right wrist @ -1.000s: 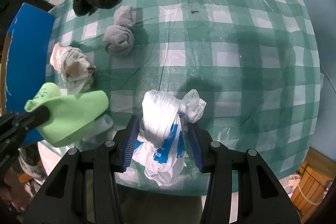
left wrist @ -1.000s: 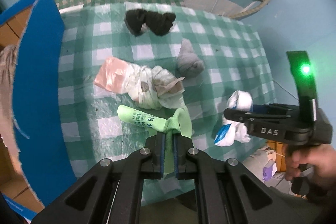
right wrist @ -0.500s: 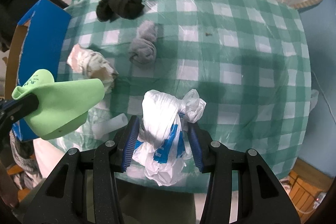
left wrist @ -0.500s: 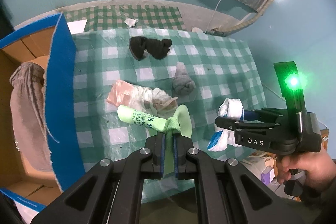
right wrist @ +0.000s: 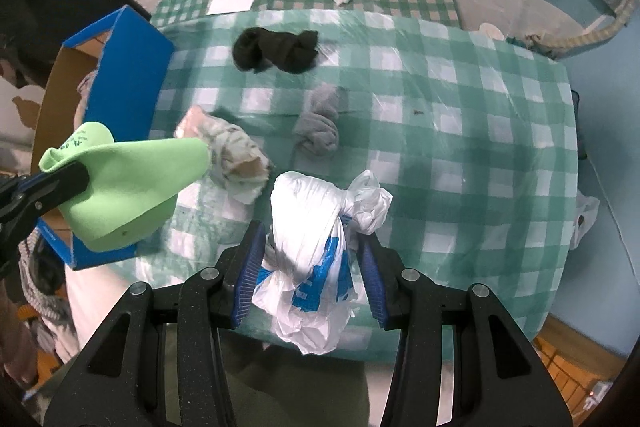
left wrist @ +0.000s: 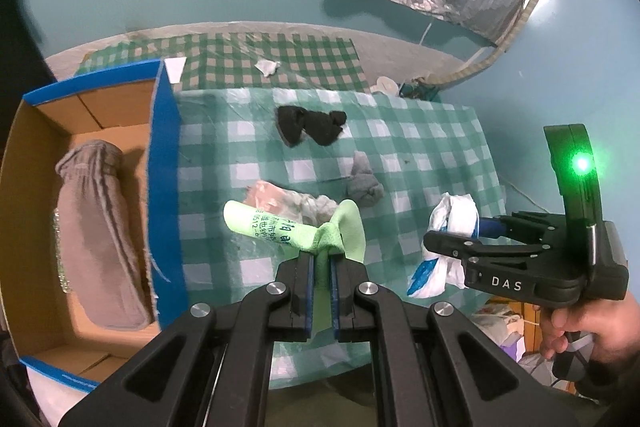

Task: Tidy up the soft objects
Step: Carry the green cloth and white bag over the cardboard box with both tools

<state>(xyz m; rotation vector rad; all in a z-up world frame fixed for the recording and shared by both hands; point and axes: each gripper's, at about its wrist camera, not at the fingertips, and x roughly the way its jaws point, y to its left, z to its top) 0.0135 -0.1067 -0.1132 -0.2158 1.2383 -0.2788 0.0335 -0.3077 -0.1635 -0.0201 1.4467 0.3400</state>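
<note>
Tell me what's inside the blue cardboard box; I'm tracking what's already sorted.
The blue cardboard box holds a grey-brown folded garment lying lengthwise on its bare cardboard floor. Its near wall hides part of the inside.

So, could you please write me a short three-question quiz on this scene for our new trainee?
1. True or false: the left gripper is shut on the green cloth.
2. What does the right gripper hold? A) the black bundle B) the white plastic bag C) the grey sock
3. Fill in: a grey-brown garment lies inside the ____ box.

Key:
1. True.
2. B: the white plastic bag; the black bundle and the grey sock lie on the checked tablecloth.
3. Blue (cardboard inside).
</note>
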